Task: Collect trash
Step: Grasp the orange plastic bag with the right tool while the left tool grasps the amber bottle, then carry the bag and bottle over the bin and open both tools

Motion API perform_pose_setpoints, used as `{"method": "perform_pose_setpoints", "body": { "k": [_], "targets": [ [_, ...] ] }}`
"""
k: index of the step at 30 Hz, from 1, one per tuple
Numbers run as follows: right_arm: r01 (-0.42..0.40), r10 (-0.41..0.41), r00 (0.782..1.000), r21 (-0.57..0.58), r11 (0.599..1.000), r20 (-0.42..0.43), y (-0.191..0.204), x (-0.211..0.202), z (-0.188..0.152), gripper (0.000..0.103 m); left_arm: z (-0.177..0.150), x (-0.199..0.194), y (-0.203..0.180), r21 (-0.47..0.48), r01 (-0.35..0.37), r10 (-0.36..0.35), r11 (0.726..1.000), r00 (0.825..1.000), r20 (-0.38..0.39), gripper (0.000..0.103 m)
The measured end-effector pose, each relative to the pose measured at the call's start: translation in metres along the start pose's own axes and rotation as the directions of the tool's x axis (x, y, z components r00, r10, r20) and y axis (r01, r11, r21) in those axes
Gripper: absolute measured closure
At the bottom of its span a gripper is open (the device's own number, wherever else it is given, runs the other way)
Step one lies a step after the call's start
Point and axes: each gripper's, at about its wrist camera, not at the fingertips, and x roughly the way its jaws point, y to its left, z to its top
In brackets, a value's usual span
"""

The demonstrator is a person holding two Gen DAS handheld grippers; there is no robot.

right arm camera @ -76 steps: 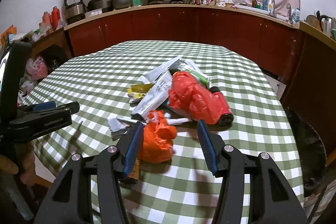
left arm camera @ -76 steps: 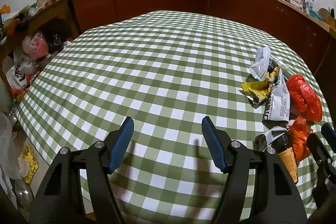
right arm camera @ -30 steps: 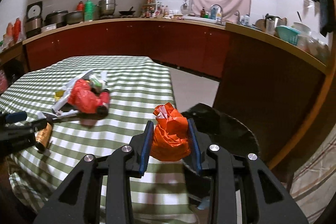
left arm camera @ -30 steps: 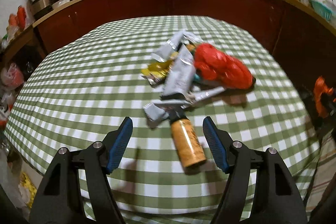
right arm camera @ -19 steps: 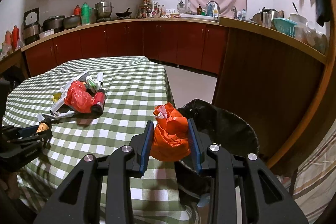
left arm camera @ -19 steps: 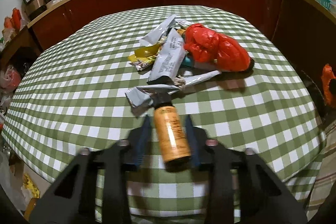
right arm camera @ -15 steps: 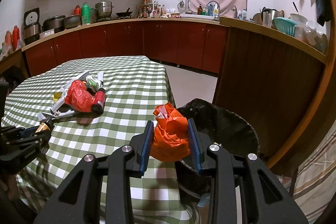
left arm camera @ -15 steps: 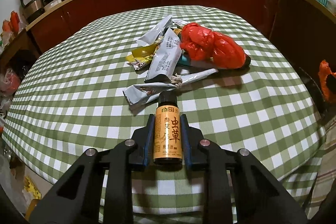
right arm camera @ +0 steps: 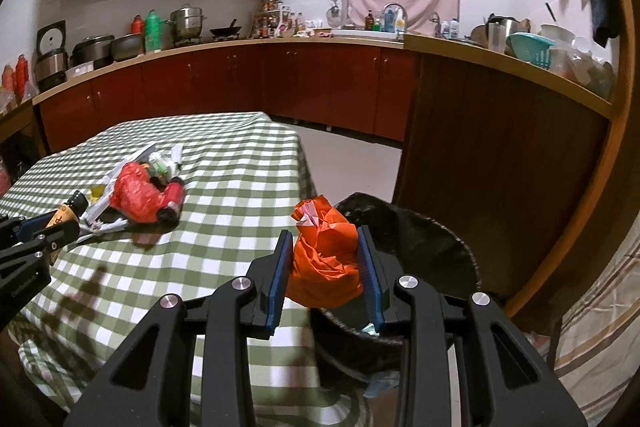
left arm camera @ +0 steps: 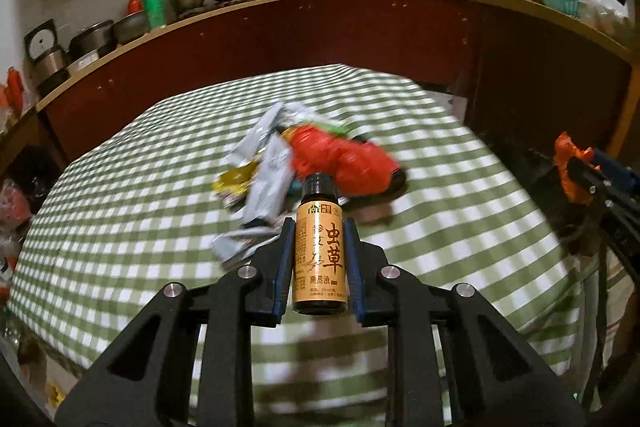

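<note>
The left gripper [left arm camera: 320, 259], tilted downward above the checked table [left arm camera: 120, 227], has just closed its jaws and pinches a small amber bottle [left arm camera: 320, 247], cap forward. The trash heap [left arm camera: 312, 159] lies just beyond it. The right gripper [right arm camera: 325, 267] squeezes an orange bag [right arm camera: 326, 263] over the black bin [right arm camera: 432, 251].

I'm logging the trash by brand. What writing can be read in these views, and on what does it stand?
"虫草": big characters on the label of the bottle held in the left gripper.
Smaller lines on that label: too blurred to read surely.
Wrappers on the table: blurred, unreadable.
Orange bag in the right gripper: no writing seen.
</note>
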Motion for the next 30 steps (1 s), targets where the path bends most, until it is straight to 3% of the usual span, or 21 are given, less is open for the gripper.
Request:
{"method": "perform_pose_setpoints", "body": {
  "k": [13, 30],
  "targets": [
    [0.111, -0.112, 0.994, 0.077, 0.991, 0.008, -0.05, 0.015, 0.012, 0.07, 0.051, 0.046, -0.095, 0.089, 0.177, -0.177, 0.98, 0.984, -0.003, 0.08],
    [0.138, -0.132, 0.99, 0.151, 0.979, -0.05, -0.095, 0.056, 0.008, 0.07, 0.077, 0.097, -0.181, 0.168, 0.216, -0.207, 0.962, 0.976, -0.071, 0.08]
  ]
}}
